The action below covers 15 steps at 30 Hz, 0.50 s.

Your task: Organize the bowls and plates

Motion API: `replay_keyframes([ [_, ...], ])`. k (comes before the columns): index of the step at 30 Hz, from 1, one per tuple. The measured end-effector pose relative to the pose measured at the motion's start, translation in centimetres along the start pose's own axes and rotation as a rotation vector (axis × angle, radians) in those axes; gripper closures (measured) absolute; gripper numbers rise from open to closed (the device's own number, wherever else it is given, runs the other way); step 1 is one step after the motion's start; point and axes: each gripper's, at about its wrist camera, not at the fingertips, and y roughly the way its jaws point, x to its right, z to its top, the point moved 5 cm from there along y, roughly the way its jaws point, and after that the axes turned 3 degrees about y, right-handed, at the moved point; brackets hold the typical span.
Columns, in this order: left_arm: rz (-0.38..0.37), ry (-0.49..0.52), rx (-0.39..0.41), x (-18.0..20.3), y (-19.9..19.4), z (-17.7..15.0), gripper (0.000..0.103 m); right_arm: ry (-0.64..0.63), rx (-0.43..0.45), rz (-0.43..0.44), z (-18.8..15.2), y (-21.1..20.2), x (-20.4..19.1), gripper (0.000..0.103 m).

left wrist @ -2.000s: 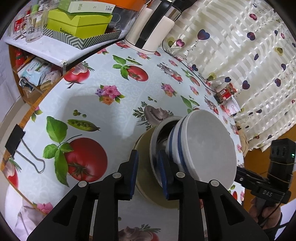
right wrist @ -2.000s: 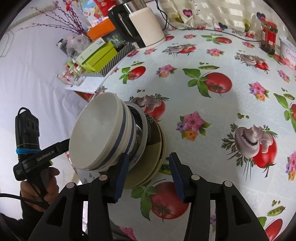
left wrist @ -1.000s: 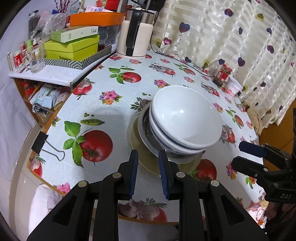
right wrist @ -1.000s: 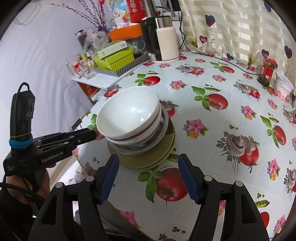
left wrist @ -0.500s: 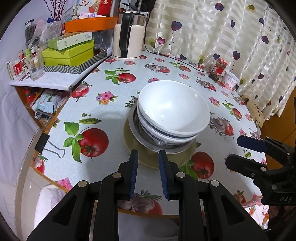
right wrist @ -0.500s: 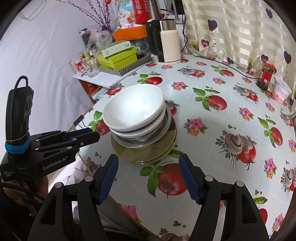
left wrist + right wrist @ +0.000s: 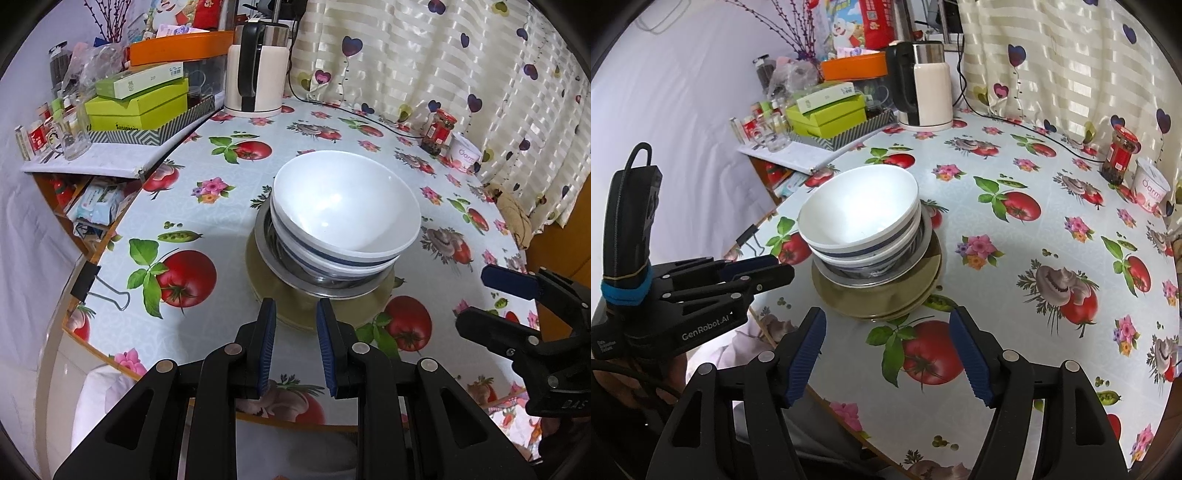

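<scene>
Left wrist view shows the left tongs (image 7: 293,325) held above the near edge of the surface (image 7: 229,229), their blue pads a little apart with nothing between them, released. Right wrist view shows the right tongs (image 7: 888,334) spread wider, also empty, their pads clear of everything. Just beyond both sits the stack: a white bowl (image 7: 345,206) on top, nested in a blue-banded bowl (image 7: 332,258), that in a steel dish (image 7: 325,286), all on tan plates (image 7: 295,314). The top bowl tilts slightly. The stack stands near the close edge of the surface, between a printed tomato on either side. Off to the right in the left view the right tongs appear again, apart from the stack. Farther back stand a kettle (image 7: 256,70), green boxes (image 7: 136,107) on a side shelf, a red-lidded jar (image 7: 437,131) and a small tub (image 7: 467,157) by the curtain (image 7: 443,55). A binder clip (image 7: 92,286) grips the cloth's edge.
</scene>
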Motion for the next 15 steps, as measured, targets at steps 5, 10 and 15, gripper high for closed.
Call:
replay_keyframes([
  [5,0.025,0.005,0.0,0.1,0.3,-0.1,0.08,-0.005,-0.001,0.0,-0.1,0.0,0.0,0.032],
  [10,0.035,0.017,0.003,0.2,0.2,-0.3,0.08,-0.008,-0.008,-0.006,-0.2,0.3,0.7,0.032],
  [15,0.039,0.017,0.007,0.2,0.2,-0.2,0.08,0.001,-0.021,-0.02,-0.4,0.9,1.6,0.032],
])
